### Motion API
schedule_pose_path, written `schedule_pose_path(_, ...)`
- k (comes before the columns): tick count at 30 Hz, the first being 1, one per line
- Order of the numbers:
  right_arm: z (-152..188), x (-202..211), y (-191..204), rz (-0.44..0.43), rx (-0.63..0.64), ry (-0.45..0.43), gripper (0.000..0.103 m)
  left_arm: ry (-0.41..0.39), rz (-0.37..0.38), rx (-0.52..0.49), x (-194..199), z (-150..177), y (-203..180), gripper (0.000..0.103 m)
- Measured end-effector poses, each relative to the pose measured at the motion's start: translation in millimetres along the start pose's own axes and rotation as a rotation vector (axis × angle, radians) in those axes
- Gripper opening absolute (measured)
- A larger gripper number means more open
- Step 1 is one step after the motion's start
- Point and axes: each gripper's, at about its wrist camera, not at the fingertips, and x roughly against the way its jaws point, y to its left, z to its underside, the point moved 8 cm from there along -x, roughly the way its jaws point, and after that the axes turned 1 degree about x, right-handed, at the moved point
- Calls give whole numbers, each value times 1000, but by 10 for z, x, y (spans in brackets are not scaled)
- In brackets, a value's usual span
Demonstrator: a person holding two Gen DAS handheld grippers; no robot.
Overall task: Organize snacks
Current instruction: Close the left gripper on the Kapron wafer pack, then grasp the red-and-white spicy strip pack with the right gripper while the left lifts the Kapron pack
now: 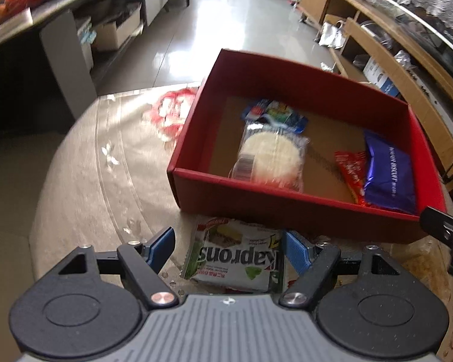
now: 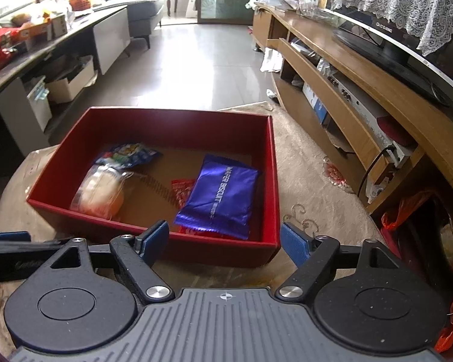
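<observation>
Snacks: green-white packet (image 1: pixel 237 255) on tabletop (image 1: pixel 75 181) betw. left tool (image 1: pixel 228 246) pads, apparently untouched; right tool (image 2: pixel 225 239) open, empty, by red box (image 2: pixel 220 249).

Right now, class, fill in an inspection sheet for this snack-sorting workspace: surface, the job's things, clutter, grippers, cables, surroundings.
Surface: round table under a clear cover, with a red floral print.
Job's things: red box holds a purple packet lying over a red packet, a clear-wrapped round cake and a blue packet. A green-and-white packet lies on the table outside the box.
Clutter: nothing seen on the table.
Grippers: left gripper open, straddling the green-and-white packet without pressing it; right gripper open over the box's near wall, holding nothing.
Cables: one black cable hanging from the TV stand.
Surroundings: tiled floor, sofa, cluttered counter, TV.
</observation>
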Motion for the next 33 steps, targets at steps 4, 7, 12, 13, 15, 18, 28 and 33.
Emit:
schedule_pose_path(4,20,-19,15,-5,12,11,85,39,3,6,-150,30,-33,75)
schedule_pose_path(7,30,-29,23,-8,18,16,85,38,-34,-10,-246,21,-51,79)
schedule_pose_path(12,52,-44,49,-13,35,24,86,36,-60,-33,-372,4,-83,88)
schedule_pose_path(13,59,-47,59,-14,38,26,86,40,-62,-39,-396,10,-83,91)
schedule_pose_path(15,72,-56,78,-18,48,31,86,45,-54,-33,-419,31,-69,93)
schedule_pose_path(18,95,-66,114,-21,63,40,86,46,-49,-31,-406,52,-75,91)
schedule_pose_path(28,215,16,274,-64,106,64,86,55,-43,-94,-178,252,-16,69)
schedule_pose_path(33,486,114,427,-93,152,103,86,58,-40,-86,-61,405,159,65)
